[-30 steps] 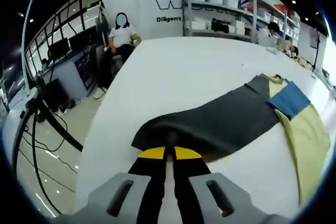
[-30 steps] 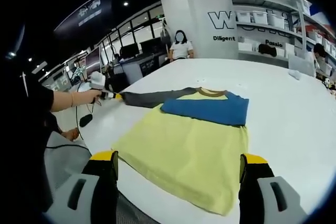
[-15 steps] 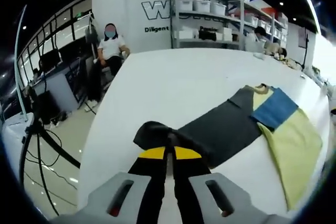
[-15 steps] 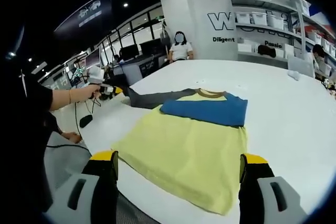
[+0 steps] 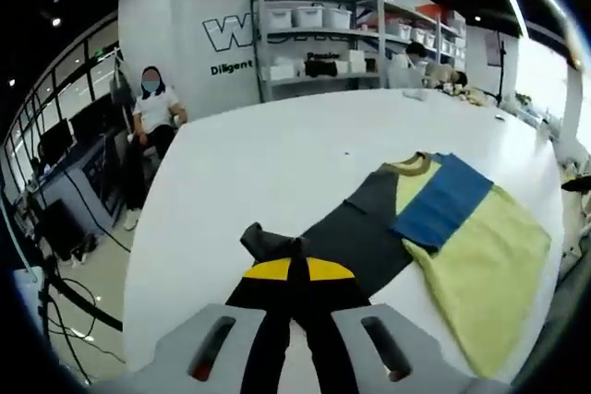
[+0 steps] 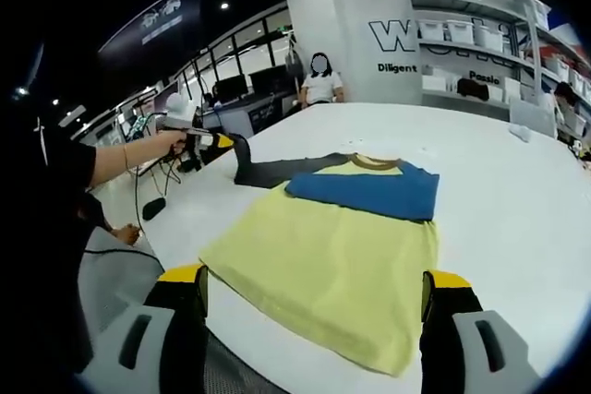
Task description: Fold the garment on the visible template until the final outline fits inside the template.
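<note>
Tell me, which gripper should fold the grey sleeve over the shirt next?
Probably the left gripper. Its jaws are shut on the grey sleeve at the cuff, lifted off the table. The right gripper is open, holding nothing, at the shirt hem.

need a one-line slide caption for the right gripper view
Left gripper lifts the dark sleeve of a yellow-and-blue shirt on the white table; right gripper hangs open.

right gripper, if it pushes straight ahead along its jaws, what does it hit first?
Most likely the yellow shirt body: it lies on the white table straight ahead of the open right gripper. Its near hem comes first; height above it is unclear.
</note>
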